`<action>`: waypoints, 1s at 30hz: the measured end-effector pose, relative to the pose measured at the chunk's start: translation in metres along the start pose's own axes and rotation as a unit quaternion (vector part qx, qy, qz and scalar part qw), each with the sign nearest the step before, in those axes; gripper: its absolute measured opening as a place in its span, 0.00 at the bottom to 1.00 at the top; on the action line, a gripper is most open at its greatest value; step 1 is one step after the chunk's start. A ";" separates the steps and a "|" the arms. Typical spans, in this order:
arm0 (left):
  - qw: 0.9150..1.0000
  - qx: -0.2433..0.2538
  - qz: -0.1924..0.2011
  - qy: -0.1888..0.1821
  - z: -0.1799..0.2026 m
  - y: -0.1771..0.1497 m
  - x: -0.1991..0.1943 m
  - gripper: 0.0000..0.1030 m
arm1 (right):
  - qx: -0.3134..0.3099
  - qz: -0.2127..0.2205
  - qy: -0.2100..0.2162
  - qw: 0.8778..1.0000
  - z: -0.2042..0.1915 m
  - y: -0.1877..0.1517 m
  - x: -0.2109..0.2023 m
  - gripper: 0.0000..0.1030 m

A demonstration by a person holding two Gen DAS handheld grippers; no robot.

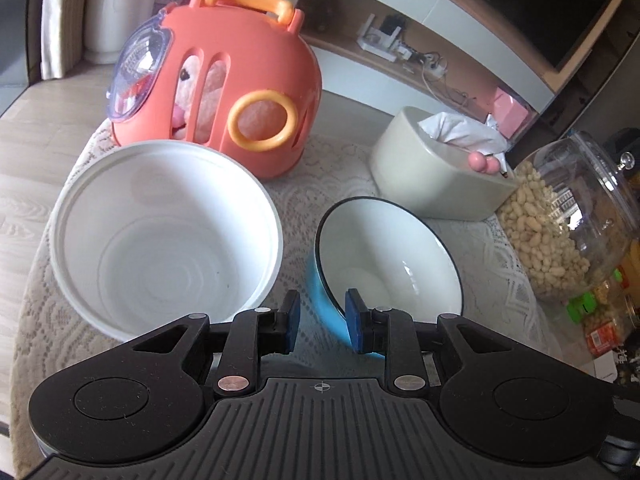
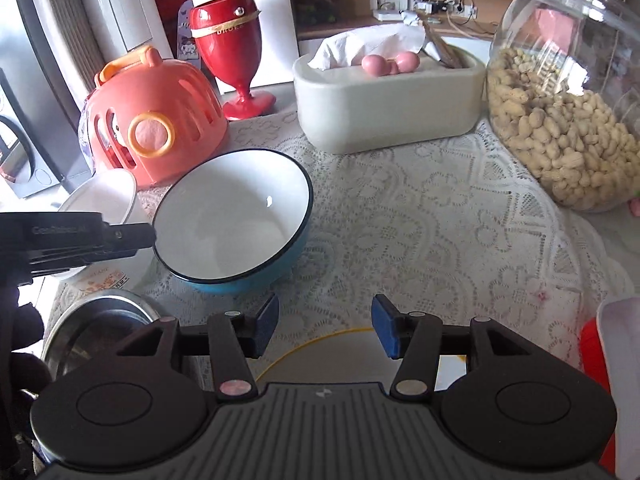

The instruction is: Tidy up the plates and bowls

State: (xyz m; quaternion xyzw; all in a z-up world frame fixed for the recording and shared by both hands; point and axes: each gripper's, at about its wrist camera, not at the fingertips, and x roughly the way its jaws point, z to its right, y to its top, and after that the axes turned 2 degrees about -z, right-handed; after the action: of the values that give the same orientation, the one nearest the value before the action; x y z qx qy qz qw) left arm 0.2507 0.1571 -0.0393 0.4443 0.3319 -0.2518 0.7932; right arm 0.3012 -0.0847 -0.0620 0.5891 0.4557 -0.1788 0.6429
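The blue bowl [image 2: 236, 220] hangs tilted above the lace-covered counter [image 2: 420, 220], its white inside turned up toward the right. The left hand-held gripper [image 1: 322, 322] has its rim: in the left wrist view one blue pad [image 1: 354, 320] sits inside the lip and the other outside the blue wall, the jaws narrow and pressed on the bowl's near edge. From the right wrist view the same gripper comes in from the left and meets the rim at its left side.

Just left of the blue bowl stands the white bowl [image 1: 164, 236], wider and deeper, upright on the counter and touching nothing I can see. It lies ahead and to the left of the left hand-held gripper, very near the carried bowl, so that hand is plainly the nearer one. I judge the coming move to be a short carry leftward and a lowering of the blue bowl into the white one; the blue bowl looks small enough to nest, but its tilt would need levelling first or its rim could catch.

The right hand-held gripper [image 2: 324, 328] hovers with its jaws moderately apart and nothing between them, the blue bowl ahead and to its left. Below it show a yellow-rimmed plate [image 2: 320, 350] and a steel bowl [image 2: 100, 324].
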 end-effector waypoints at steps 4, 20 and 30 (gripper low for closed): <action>0.999 -0.011 0.029 0.019 0.001 -0.025 -0.051 0.27 | -0.005 0.037 -0.015 0.999 0.000 -0.007 -0.022 0.68; 0.995 -0.056 0.087 0.015 0.055 -0.131 -0.123 0.27 | 0.036 0.071 0.021 0.997 0.003 -0.047 -0.057 0.69; 0.997 -0.027 0.070 0.006 0.084 -0.147 -0.122 0.27 | 0.020 0.096 0.022 0.995 0.017 -0.061 -0.085 0.69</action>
State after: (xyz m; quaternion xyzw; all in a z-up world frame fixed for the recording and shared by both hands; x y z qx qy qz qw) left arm 0.0945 0.0262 0.0054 0.4464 0.3111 -0.1844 0.8185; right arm 0.2165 -0.1408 -0.0318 0.6468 0.4076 -0.1121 0.6348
